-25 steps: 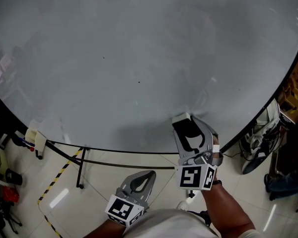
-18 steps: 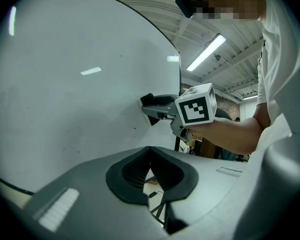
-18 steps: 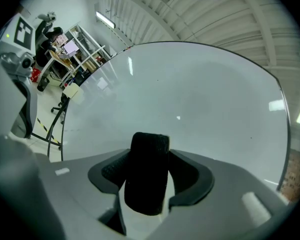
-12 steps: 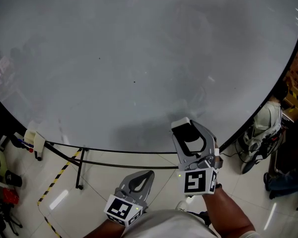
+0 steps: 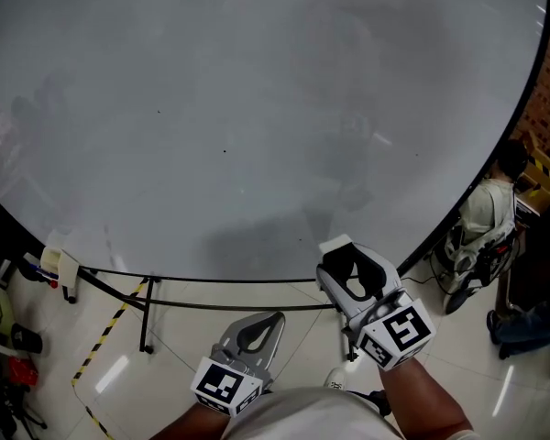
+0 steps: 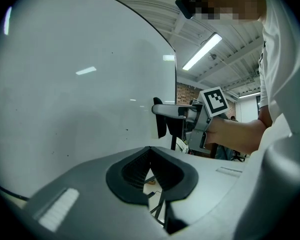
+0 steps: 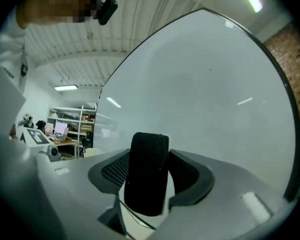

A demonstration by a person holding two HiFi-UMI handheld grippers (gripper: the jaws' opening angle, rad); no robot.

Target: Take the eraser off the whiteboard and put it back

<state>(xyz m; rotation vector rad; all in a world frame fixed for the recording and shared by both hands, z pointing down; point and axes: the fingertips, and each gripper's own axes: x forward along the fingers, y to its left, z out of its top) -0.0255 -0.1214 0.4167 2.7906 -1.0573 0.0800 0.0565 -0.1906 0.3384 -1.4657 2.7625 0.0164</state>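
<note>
Between the jaws of our right gripper [image 5: 356, 266] the black eraser [image 7: 147, 174] stands upright, and the jaws clamp it from both sides. We hold it close to the lower edge of the whiteboard [image 5: 257, 108]; whether it touches the board, we cannot tell. Our left gripper [image 5: 257, 335] is lower, near our body and apart from the board, with its jaws together and nothing between them.

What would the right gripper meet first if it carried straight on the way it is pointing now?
Most likely the whiteboard: the right gripper, shut on the eraser, points at its surface with nothing visible between them, though the gap is hard to judge.
</note>
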